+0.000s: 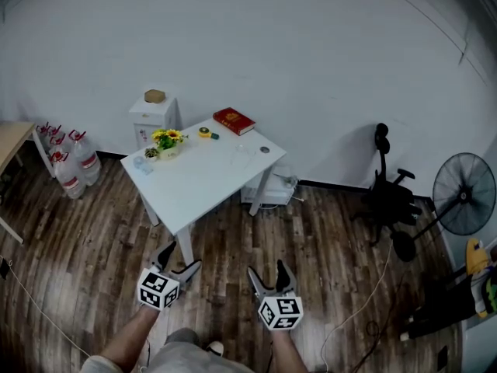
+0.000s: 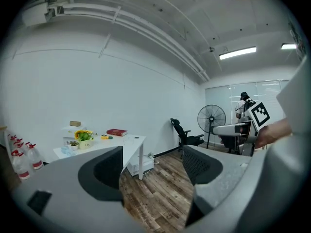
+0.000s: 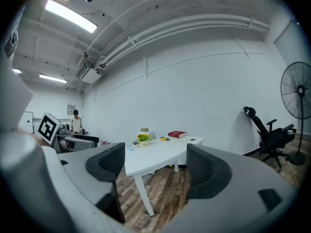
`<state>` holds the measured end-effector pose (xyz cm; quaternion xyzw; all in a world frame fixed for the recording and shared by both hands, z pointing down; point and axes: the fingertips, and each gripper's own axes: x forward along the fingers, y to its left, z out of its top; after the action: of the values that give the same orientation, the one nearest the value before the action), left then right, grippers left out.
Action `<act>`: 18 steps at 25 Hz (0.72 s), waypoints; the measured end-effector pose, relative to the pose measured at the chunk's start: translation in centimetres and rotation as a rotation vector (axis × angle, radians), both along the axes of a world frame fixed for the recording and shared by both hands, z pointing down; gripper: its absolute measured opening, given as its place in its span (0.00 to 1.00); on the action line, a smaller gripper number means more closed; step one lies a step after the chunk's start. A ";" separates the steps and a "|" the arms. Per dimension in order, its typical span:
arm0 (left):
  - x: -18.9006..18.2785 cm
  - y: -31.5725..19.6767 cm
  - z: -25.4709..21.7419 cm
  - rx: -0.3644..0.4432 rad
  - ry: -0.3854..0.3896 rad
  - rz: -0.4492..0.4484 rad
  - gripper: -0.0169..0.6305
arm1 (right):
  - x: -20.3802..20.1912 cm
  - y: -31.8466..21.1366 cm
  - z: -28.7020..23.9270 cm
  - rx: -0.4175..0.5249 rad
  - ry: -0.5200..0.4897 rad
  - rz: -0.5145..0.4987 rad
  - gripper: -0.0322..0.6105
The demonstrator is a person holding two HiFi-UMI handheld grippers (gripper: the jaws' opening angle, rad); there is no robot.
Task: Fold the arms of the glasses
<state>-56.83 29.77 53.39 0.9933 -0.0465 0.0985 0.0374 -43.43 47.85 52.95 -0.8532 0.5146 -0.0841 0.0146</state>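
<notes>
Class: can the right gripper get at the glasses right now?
Probably not: the right gripper hangs over floor, short of the table; the glasses lie toward its far side. Path looks clear.

In the head view, the left gripper point(image 1: 185, 255) at seven o'clock and the right gripper point(image 1: 266, 268) at five o'clock have grey moulded bodies. Each carries a white cube point(image 1: 158, 289) printed with black square markers. Black mesh-textured pads point(image 2: 104, 173) line the jaws. The person wears a pale grey garment point(image 1: 185, 357).
</notes>
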 end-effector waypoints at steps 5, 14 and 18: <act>2.4 0.5 0.5 -0.007 -0.010 0.001 0.59 | 2.7 1.0 1.0 -0.003 -0.017 0.001 0.64; 11.8 -2.4 1.6 -0.006 -0.004 0.021 0.59 | 10.6 -0.5 1.5 -0.009 -0.015 0.018 0.62; 17.9 -4.7 2.2 0.005 -0.004 0.050 0.59 | 15.5 -3.1 1.9 -0.013 -0.016 0.020 0.62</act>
<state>-38.92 25.06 55.60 0.9941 -0.0219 0.1013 0.0325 -27.92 44.77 54.86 -0.8577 0.5053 -0.0940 0.0141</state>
